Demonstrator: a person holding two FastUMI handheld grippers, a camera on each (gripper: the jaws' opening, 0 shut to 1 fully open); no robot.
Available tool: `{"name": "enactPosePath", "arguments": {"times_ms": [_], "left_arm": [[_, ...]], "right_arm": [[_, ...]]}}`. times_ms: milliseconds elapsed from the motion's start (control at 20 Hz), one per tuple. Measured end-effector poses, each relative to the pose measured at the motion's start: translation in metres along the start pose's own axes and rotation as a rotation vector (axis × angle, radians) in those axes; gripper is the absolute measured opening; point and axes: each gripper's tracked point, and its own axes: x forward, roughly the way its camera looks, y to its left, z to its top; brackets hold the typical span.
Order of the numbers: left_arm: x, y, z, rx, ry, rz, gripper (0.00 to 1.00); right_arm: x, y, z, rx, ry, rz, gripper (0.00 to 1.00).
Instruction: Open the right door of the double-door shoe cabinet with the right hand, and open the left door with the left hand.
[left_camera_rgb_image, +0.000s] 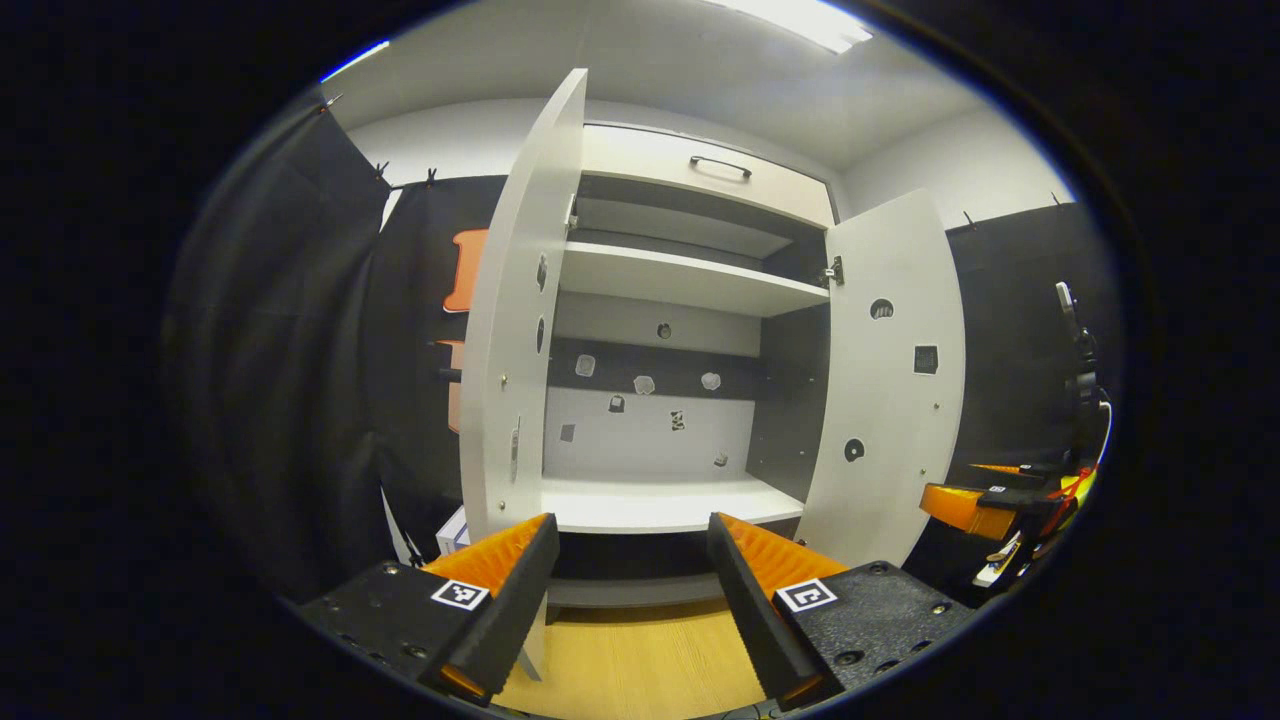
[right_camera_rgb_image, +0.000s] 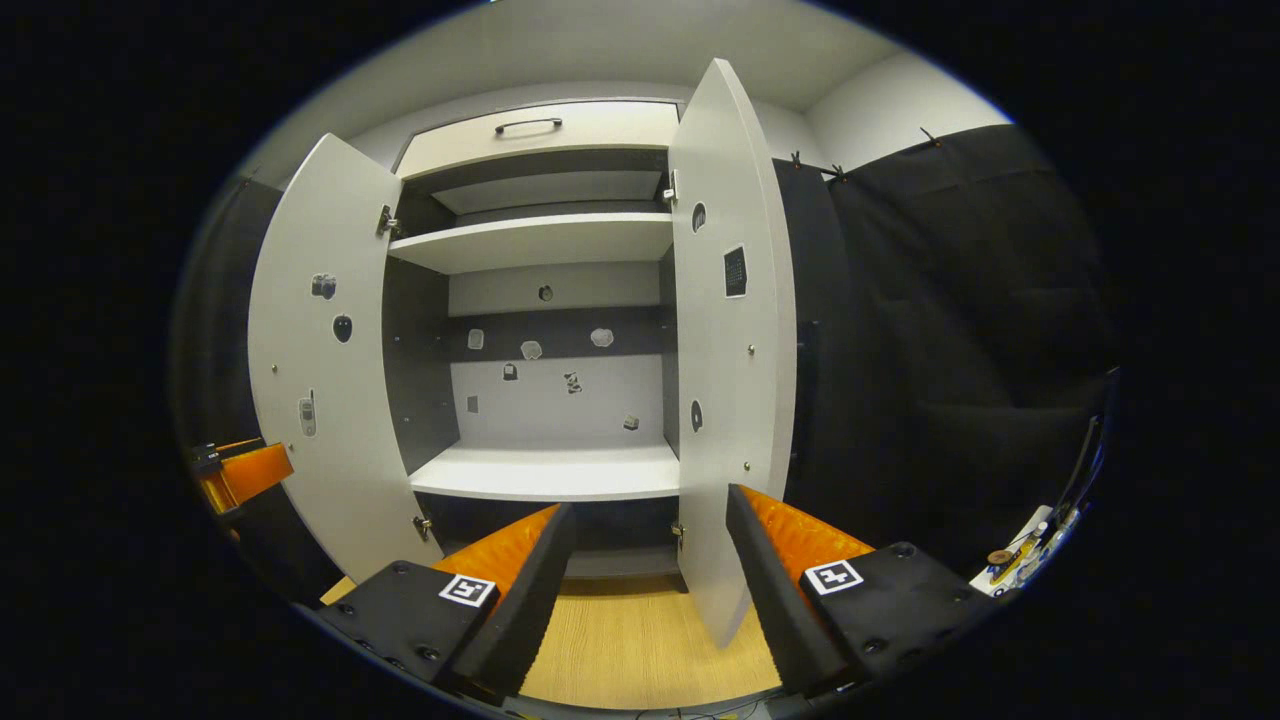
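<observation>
The white double-door shoe cabinet (left_camera_rgb_image: 655, 500) stands in front of me with both doors swung out. In the left gripper view the left door (left_camera_rgb_image: 515, 330) is edge-on, and its lower edge hangs just inside my left gripper (left_camera_rgb_image: 632, 590), which is open. The right door (left_camera_rgb_image: 885, 390) stands wide at the right. In the right gripper view the right door (right_camera_rgb_image: 730, 350) is edge-on, its bottom corner between the fingers of my open right gripper (right_camera_rgb_image: 648, 580), close to the right-hand finger. The left door (right_camera_rgb_image: 320, 380) leans out at the left.
Two bare shelves (right_camera_rgb_image: 545, 240) and small stickers on the back panel show inside. A drawer with a dark handle (left_camera_rgb_image: 720, 165) tops the cabinet. Light wood floor (right_camera_rgb_image: 640, 640) lies below. The other gripper (left_camera_rgb_image: 985, 505) shows at the right, and likewise (right_camera_rgb_image: 240, 475) at the left. Black cloth walls both sides.
</observation>
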Motion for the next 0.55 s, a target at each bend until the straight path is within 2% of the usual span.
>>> {"name": "enactPosePath", "arguments": {"times_ms": [200,550], "left_arm": [[-0.003,0.005,0.003,-0.004,-0.013,0.017,0.94],[-0.005,0.014,0.007,-0.009,-0.025,0.025,0.93]], "right_arm": [[-0.001,0.007,0.000,0.000,0.000,0.011,0.97],[-0.004,0.010,0.001,0.007,-0.003,0.007,0.97]]}}
